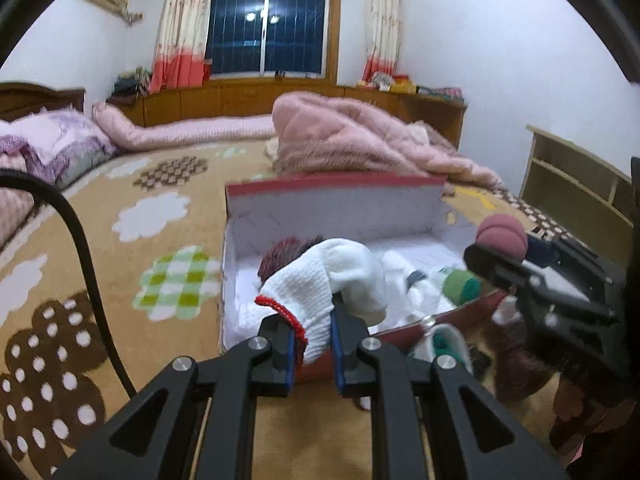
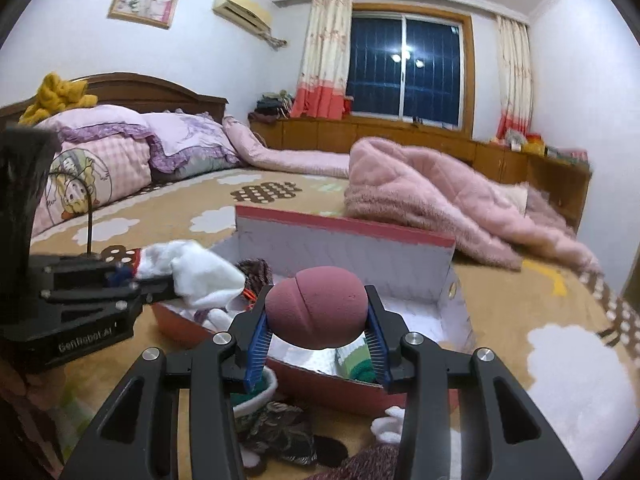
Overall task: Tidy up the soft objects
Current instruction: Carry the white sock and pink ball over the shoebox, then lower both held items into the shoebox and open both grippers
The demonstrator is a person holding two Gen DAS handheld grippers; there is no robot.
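Nearest the left wrist camera, the left gripper (image 1: 314, 344) is clamped on a white knitted glove (image 1: 320, 284) with a red-trimmed cuff; its blue pads pinch the cuff end, and the rest of the glove bulges forward over the near edge of an open box (image 1: 332, 204). From the right wrist view the same left gripper (image 2: 160, 286) shows at the left side, with the white glove (image 2: 200, 270) hanging out of its tip above the box's near left corner.

The right gripper (image 2: 318, 330) is closed on a dusty-pink rounded sponge ball (image 2: 316, 306), one blue pad pressing each side, so the ball sits between the fingers just over the near wall of the box (image 2: 348, 248). In the left wrist view that right gripper (image 1: 496, 258) comes in from the right with the pink ball (image 1: 502, 236) at its tip, above the box's right end.

The box has a red outside and a white lining, its lid standing upright at the back. Inside lie a dark red knitted piece (image 1: 280, 256), white soft things, and a green rolled item (image 1: 462, 286). More soft pieces lie on the bed in front of the box, among them a dark patterned cloth (image 2: 280, 428).

The box rests on a bed with a tan patterned cover (image 1: 160, 216). A pink quilt (image 2: 432, 196) is heaped behind it, with pillows (image 2: 120, 152) at the headboard.
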